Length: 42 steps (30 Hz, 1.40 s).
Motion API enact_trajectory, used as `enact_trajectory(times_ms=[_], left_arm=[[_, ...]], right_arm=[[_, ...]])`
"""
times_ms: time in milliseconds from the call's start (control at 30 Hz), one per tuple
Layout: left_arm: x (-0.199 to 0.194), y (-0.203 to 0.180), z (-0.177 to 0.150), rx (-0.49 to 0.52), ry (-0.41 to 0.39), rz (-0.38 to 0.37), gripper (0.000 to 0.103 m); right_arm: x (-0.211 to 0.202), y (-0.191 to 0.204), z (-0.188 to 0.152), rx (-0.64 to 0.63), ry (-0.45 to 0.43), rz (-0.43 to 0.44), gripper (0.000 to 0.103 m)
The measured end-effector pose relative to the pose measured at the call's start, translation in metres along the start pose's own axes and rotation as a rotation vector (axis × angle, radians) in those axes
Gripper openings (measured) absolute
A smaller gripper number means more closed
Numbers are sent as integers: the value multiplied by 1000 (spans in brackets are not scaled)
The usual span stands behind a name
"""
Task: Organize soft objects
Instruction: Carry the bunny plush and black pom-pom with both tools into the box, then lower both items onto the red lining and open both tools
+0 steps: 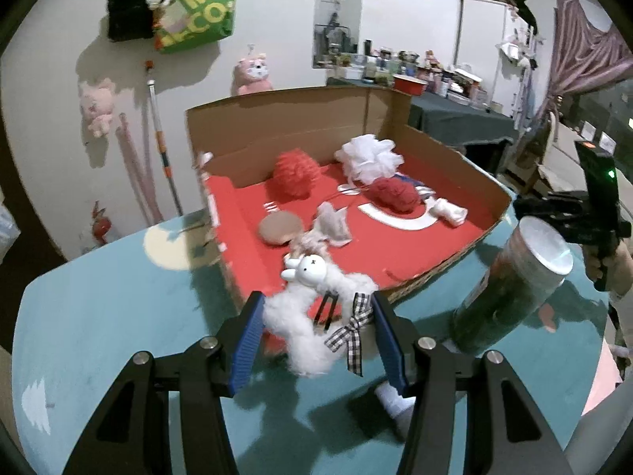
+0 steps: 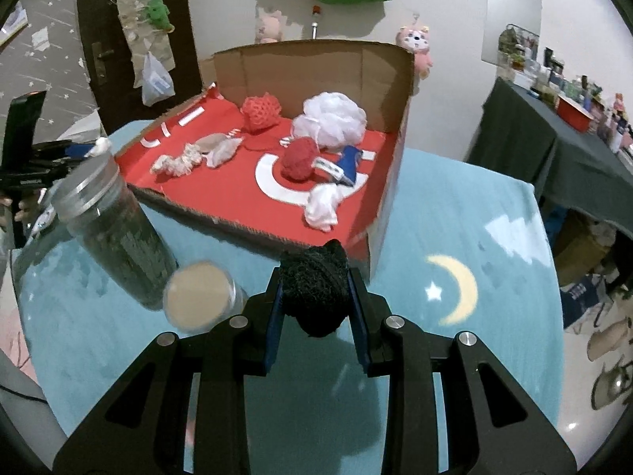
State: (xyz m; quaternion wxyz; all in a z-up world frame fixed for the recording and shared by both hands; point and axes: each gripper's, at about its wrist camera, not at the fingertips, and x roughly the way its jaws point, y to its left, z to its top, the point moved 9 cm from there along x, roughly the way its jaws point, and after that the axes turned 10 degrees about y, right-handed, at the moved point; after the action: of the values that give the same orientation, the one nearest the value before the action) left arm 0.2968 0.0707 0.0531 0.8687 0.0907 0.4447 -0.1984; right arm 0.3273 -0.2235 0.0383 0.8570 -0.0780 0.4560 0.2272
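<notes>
In the left wrist view my left gripper (image 1: 316, 330) is shut on a white fluffy bunny toy (image 1: 300, 316) with a checked bow, held above the teal table just in front of the cardboard box (image 1: 277, 118). My right gripper (image 2: 314, 283) is shut on a black mesh ball (image 2: 312, 289) near the box's (image 2: 308, 63) front right corner. On the box's red floor lie a red mesh pouf (image 2: 261, 113), a white mesh pouf (image 2: 332, 118), a red yarn ball (image 2: 300, 158), a white cloth (image 2: 322, 206) and a brown round puff (image 1: 279, 227).
A tall jar with a silver lid (image 2: 114, 229) stands left of the right gripper, beside a small round container (image 2: 198, 297). A white roll (image 1: 391, 399) lies on the table under the left gripper. A cluttered dark side table (image 2: 554, 138) stands at the right.
</notes>
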Motion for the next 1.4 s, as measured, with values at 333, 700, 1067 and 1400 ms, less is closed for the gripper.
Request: enact_trajectory(times_ms=[333,700,1067,1400], left_arm=[[35,-46,49,132,83,-93,56],[99,-85,77,281,238,-110,56],[140,-91,80,325,348,-111,56],[154,-84,71,334,396,-90,56]], right_arm=[[9,19,48,-72,13,111,28],[65,51,82,-227,170,187,28],[109,50,91,-229,319,206,28],[130,54,85,-244,404,181,29]])
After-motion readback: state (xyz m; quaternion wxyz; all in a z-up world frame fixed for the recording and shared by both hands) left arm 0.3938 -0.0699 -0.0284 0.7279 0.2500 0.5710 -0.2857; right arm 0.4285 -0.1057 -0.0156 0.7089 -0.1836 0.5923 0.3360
